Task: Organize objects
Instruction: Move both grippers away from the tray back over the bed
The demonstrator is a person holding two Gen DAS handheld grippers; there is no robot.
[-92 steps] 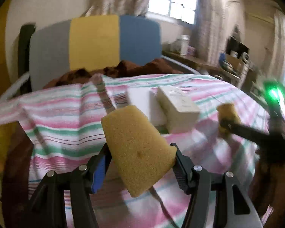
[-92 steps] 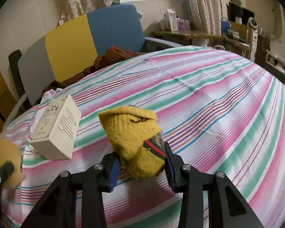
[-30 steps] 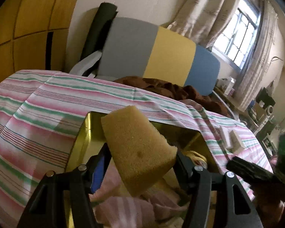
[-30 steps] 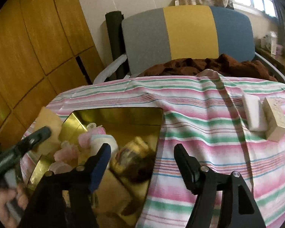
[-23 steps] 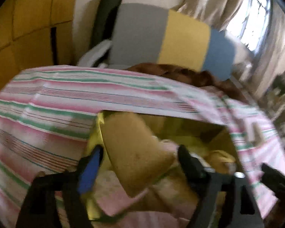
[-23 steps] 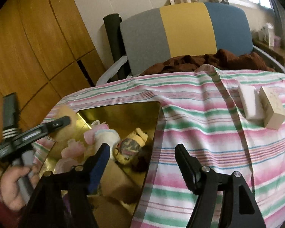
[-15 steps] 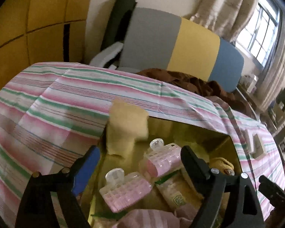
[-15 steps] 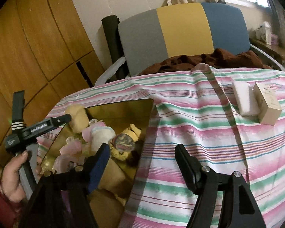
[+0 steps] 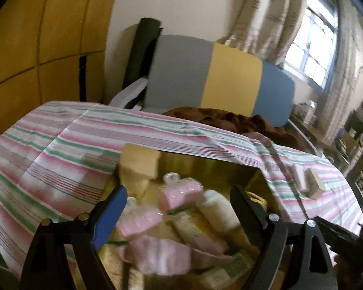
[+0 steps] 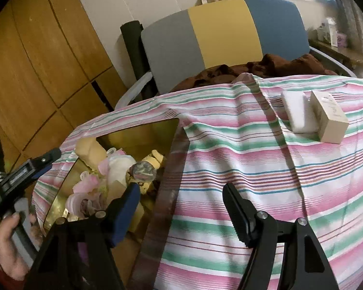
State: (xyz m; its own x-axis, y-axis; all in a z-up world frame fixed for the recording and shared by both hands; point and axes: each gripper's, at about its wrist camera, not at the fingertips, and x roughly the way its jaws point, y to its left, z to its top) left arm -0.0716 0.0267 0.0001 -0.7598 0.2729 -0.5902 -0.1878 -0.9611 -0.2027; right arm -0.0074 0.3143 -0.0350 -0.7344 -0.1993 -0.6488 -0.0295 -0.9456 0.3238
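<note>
Both claws empty over the gold bin (image 10: 174, 130)

No writing legible. Sponge (image 9: 138, 166) lies upper left of wide-open left gripper (image 9: 179, 200); right gripper (image 10: 181, 200) half-spread, empty.

Home room, curtained window (image 9: 309, 48), striped tablecloth (image 10: 254, 157)

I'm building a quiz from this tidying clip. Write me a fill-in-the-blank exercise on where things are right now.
1. The yellow sponge lies in the far corner of the gold ____.
2. The left gripper holds ____.
3. The white block and the beige carton lie on the ____ cloth.
4. The right gripper has its jaws ____.

Missing words: box; nothing; striped; open
</note>
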